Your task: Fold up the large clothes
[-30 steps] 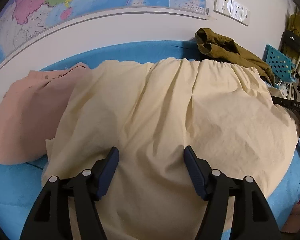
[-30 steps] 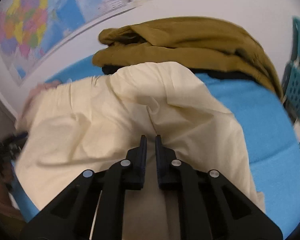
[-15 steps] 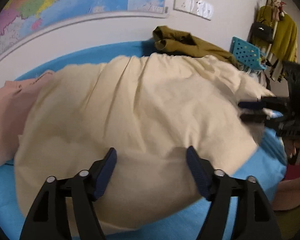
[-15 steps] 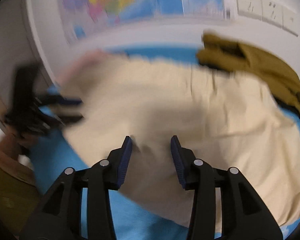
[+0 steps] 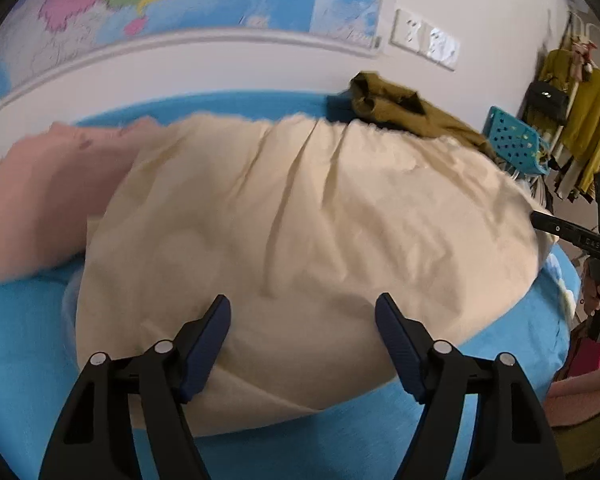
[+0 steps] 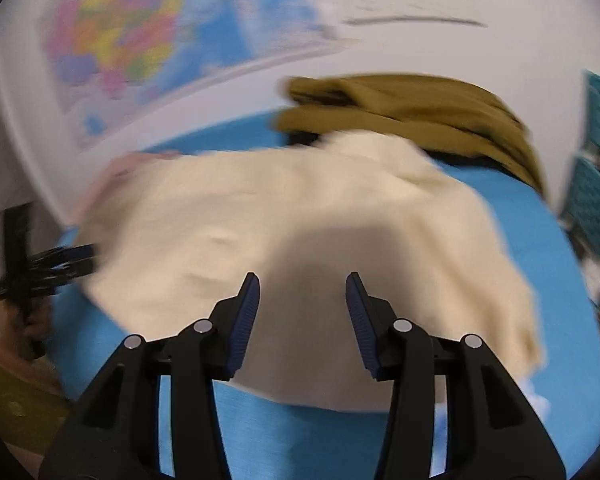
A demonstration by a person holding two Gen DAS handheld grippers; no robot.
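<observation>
A large cream garment (image 5: 300,216) lies spread and wrinkled on the blue surface (image 5: 24,340); it also shows in the right wrist view (image 6: 284,216). My left gripper (image 5: 302,312) is open and empty above the garment's near edge. My right gripper (image 6: 302,292) is open and empty above the garment's near right part. In the left wrist view the right gripper (image 5: 572,236) appears at the garment's right edge. In the right wrist view the left gripper (image 6: 56,260) appears at the garment's left edge.
A pink garment (image 5: 40,200) lies left of the cream one. An olive garment (image 5: 400,108) lies at the back right against the wall (image 5: 220,68). A teal perforated basket (image 5: 516,144) and hanging clothes (image 5: 580,120) stand to the right.
My right gripper has opened, let go of the cream garment and pulled back. The garment has settled flat. My left gripper stays open and has drawn back slightly.
</observation>
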